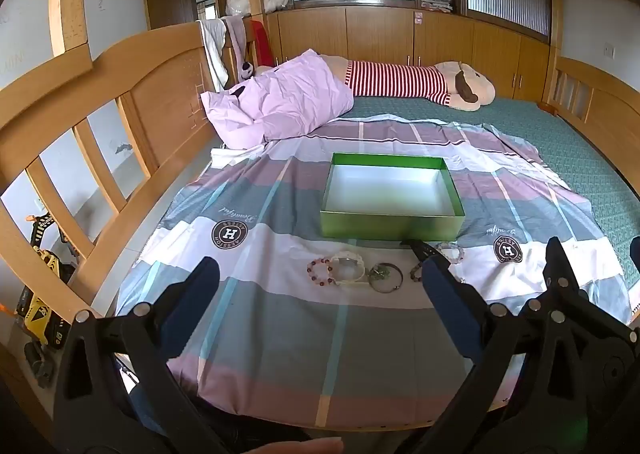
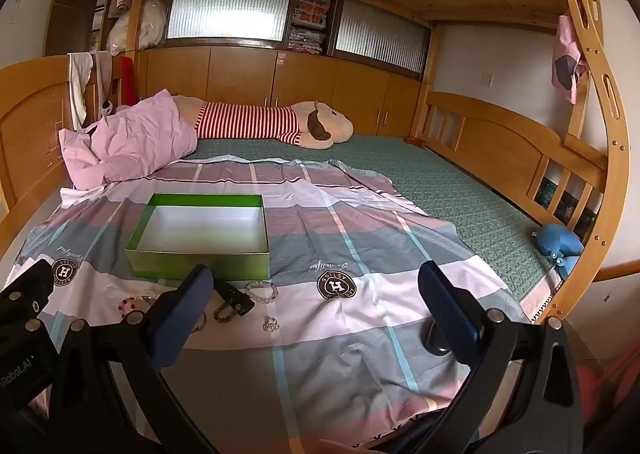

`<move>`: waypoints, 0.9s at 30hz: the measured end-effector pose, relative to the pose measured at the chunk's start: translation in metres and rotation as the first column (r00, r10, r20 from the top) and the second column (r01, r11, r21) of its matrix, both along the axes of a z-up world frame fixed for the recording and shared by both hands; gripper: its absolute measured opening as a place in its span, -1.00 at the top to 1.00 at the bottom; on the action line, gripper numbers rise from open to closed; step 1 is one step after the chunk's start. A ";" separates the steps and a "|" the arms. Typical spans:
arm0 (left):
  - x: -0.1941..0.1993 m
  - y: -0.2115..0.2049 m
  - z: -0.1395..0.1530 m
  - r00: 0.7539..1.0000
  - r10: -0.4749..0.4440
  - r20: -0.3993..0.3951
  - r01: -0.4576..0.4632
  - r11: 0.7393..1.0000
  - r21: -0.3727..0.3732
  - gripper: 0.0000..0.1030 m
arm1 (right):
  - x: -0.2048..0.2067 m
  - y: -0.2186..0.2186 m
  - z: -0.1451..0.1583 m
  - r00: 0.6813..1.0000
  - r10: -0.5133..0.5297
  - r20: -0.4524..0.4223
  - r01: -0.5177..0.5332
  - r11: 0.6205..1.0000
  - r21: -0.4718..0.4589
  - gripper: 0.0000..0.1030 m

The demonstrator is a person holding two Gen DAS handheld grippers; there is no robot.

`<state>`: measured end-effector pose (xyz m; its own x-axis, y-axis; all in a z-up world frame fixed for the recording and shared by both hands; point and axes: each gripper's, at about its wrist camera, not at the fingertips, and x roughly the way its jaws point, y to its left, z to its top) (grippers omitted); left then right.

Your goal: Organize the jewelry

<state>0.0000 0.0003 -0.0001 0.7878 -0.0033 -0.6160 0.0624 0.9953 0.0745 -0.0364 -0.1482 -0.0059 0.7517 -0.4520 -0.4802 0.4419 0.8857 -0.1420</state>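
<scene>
Both my grippers, left (image 1: 320,286) and right (image 2: 316,286), gape wide and hold nothing. Bracelets (image 1: 354,272) lie mid-frame on the checked sheet (image 1: 280,318), just below the green box (image 1: 390,223).

Open sheet (image 2: 340,334) before bracelets (image 1: 352,274)

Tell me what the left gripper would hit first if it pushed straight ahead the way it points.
Probably the bracelets lying on the sheet between the open left gripper fingers; past them stands the green box. Depth is unclear.
</scene>
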 end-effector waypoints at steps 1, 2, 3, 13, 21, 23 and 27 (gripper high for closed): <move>0.000 0.000 0.000 1.000 0.000 0.000 0.000 1.000 -0.001 -0.93 | 0.000 0.000 0.000 1.000 0.000 -0.003 0.000 1.000 0.002 -0.95; 0.000 0.000 0.000 1.000 0.000 0.000 0.000 1.000 -0.001 -0.93 | 0.000 0.000 0.000 1.000 0.001 0.000 -0.001 1.000 0.002 -0.95; 0.000 0.000 0.000 1.000 0.000 -0.003 0.000 1.000 0.002 -0.93 | 0.000 0.000 0.000 1.000 0.001 -0.002 -0.001 1.000 0.004 -0.95; -0.002 0.002 -0.002 1.000 -0.010 -0.008 0.010 1.000 -0.005 -0.93 | 0.000 -0.002 0.003 1.000 0.001 -0.004 -0.001 1.000 0.002 -0.95; 0.001 -0.001 -0.002 1.000 -0.002 -0.016 0.002 1.000 0.005 -0.93 | 0.001 0.003 -0.004 1.000 0.012 -0.012 -0.012 1.000 0.008 -0.95; 0.001 -0.001 -0.003 1.000 0.001 -0.018 -0.001 1.000 0.005 -0.93 | 0.002 0.004 -0.005 1.000 0.016 -0.015 -0.016 1.000 0.009 -0.95; -0.001 0.002 -0.004 1.000 0.007 -0.019 -0.007 1.000 0.005 -0.93 | 0.004 0.006 -0.006 1.000 0.022 -0.019 -0.022 1.000 0.015 -0.95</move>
